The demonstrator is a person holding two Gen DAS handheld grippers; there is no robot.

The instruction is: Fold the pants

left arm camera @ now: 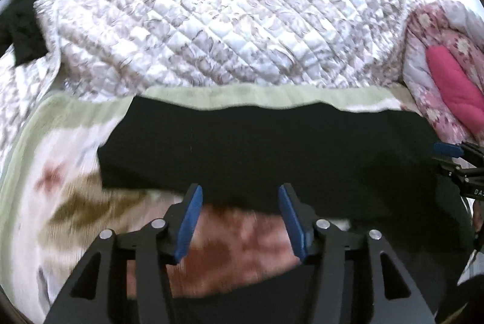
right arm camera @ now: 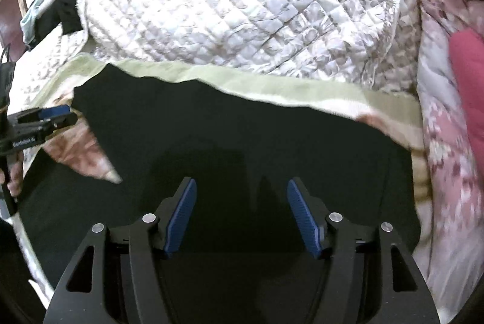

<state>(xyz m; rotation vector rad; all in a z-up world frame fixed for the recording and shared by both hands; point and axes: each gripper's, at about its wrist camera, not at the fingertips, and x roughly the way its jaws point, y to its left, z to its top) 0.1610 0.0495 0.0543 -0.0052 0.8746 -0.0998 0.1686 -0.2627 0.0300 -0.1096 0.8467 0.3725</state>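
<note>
My left tool (left arm camera: 240,203) stands with its blue pads apart and nothing between them; the near edge of the black pants (left arm camera: 257,142) lies just past the fingertips, over the patterned blanket (left arm camera: 69,173) on the bed. My right tool (right arm camera: 242,197) is likewise spread wide and empty, hovering above the dark cloth, with no fabric pinched. From the right wrist view the left tool shows at the far left edge, off the pants' corner. The pants lie flat as a broad dark band across the blanket, their far edge fairly straight along the blanket's pale green border (left arm camera: 272,95), just short of the quilted white cover (left arm camera: 211,6); a pink floral quilt (left arm camera: 438,58) sits bundled to the right. I judge that one fold is laid down and let go, since the cloth reads as a neat, compact panel. Whether the layers line up underneath I cannot tell. What looks left is another fold to shorten the band, then smoothing.
</note>
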